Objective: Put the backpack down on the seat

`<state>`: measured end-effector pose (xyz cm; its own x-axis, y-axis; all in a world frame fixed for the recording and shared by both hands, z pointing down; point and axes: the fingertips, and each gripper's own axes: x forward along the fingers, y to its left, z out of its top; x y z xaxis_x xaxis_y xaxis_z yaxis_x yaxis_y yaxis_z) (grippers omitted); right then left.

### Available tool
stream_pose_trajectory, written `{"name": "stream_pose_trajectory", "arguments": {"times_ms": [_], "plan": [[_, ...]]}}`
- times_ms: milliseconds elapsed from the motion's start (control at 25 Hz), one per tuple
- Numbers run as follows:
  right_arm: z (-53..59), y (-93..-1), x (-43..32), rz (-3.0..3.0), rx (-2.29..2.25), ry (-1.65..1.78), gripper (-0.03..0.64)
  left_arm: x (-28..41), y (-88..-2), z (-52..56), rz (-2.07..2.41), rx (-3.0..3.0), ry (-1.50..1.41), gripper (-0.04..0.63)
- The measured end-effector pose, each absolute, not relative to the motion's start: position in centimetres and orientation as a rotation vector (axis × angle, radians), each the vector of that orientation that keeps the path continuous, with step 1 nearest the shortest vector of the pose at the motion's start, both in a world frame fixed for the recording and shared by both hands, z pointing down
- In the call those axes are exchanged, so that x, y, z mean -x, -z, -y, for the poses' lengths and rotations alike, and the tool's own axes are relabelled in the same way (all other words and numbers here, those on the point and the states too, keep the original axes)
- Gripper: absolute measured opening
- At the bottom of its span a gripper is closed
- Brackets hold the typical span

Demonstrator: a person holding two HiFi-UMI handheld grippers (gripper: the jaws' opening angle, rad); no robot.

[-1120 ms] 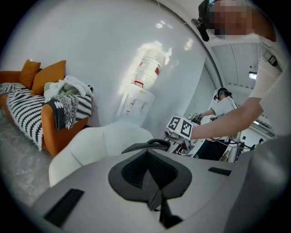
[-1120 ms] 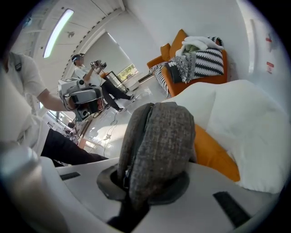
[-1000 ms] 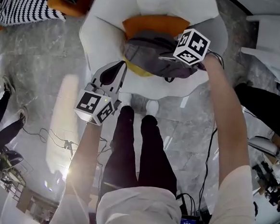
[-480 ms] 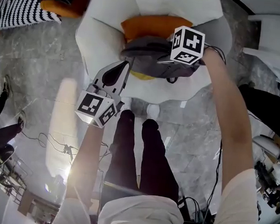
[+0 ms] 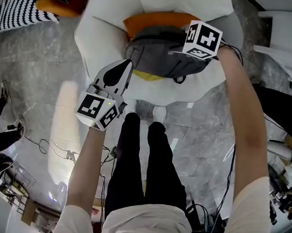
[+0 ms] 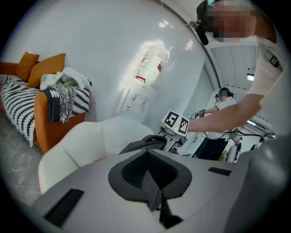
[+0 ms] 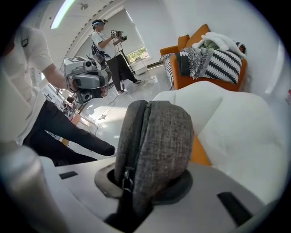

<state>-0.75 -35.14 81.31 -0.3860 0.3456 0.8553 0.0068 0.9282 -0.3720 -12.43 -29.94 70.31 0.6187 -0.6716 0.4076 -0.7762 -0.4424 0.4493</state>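
A grey fabric backpack (image 5: 158, 59) rests on the seat of a white armchair (image 5: 105, 32), against an orange cushion (image 5: 153, 21). My right gripper (image 5: 177, 51) is at the backpack's top. In the right gripper view the backpack (image 7: 157, 141) fills the gap between the jaws, which are opening while the fabric still sits wedged between them. My left gripper (image 5: 124, 67) hangs shut and empty just left of the seat's front edge, pointing at the chair. From the left gripper view the backpack (image 6: 146, 143) shows past the shut jaws.
The person's legs (image 5: 143, 153) stand right in front of the chair. An orange sofa with a striped blanket (image 5: 24, 3) is at the far left. Cables (image 5: 58, 149) lie on the marble floor. White furniture (image 5: 288, 39) stands at the right. Another person (image 7: 109, 45) is further off.
The right gripper and the backpack have shifted slightly farther over the seat, and the backpack lies broader against the cushion. The left gripper has barely moved.
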Motion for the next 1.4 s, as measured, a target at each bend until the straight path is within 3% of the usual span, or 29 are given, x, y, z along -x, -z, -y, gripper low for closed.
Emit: {"name": "stream_pose_trajectory", "arguments": {"times_ms": [680, 1400], "plan": [[41.9, -83.2, -1.7, 1.959, -0.111, -0.197, 0.267, 11.3, -71.7, 30.7, 1.114, -2.240, -0.226, 0.009], [46.6, -85.3, -4.0, 1.913, -0.369, -0.098, 0.322, 9.6, -74.3, 34.0, 1.086, -2.248, -0.247, 0.009]]}}
